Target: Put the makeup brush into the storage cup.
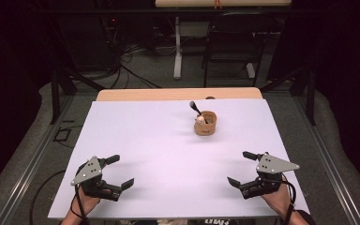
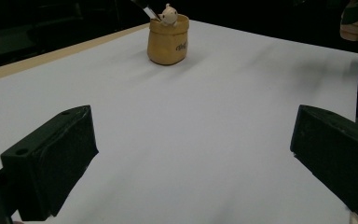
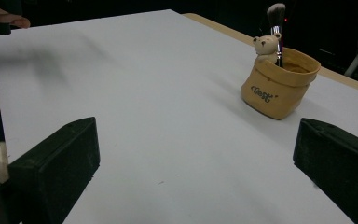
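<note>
A tan sack-shaped pot (image 1: 205, 123) stands upright on the white table top (image 1: 168, 154), right of centre and toward the far side. A small bear figure (image 3: 266, 46) sits on its rim and a dark-handled brush (image 3: 277, 28) stands inside it. The left gripper view has the same pot (image 2: 168, 39) far ahead. My left gripper (image 1: 121, 170) rests near the front left edge, open, nothing between its jaws. My right gripper (image 1: 240, 168) rests near the front right edge, open and empty too. Both are well short of the pot.
A wooden strip (image 1: 178, 94) runs along the table's far edge. Beyond it stand a dark chair (image 1: 234, 44) and a white desk leg (image 1: 177, 47) with cables on the floor. Metal rails (image 1: 33, 159) flank the table. A wide bare stretch lies between the grippers.
</note>
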### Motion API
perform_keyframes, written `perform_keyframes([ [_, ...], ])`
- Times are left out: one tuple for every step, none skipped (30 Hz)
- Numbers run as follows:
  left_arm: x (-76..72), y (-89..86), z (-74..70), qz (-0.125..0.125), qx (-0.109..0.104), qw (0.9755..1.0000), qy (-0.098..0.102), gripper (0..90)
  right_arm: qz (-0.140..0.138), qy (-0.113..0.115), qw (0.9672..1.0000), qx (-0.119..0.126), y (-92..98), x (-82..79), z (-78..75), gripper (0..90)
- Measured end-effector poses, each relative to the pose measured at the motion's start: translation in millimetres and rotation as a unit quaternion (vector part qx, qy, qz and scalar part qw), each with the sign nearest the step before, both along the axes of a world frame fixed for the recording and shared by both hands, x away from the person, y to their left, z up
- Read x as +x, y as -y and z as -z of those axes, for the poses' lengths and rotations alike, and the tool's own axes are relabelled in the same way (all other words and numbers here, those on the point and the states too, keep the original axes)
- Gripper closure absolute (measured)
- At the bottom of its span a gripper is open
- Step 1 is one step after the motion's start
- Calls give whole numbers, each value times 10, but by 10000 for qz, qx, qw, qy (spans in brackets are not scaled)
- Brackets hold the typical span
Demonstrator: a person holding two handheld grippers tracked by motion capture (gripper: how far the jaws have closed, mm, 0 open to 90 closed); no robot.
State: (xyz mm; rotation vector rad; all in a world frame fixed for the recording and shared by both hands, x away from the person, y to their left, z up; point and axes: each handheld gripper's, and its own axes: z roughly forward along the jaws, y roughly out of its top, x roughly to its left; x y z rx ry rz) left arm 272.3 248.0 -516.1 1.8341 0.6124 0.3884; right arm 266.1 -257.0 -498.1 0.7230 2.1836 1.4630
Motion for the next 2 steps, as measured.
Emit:
perform_keyframes([
  [6,-1,1,53,-21,10000,-12,1,-12,-27,10000,-13,-3,6,2,0],
  [9,2,1,60,-26,10000,-9,1,-20,-27,10000,-15,-6,10,4,0],
])
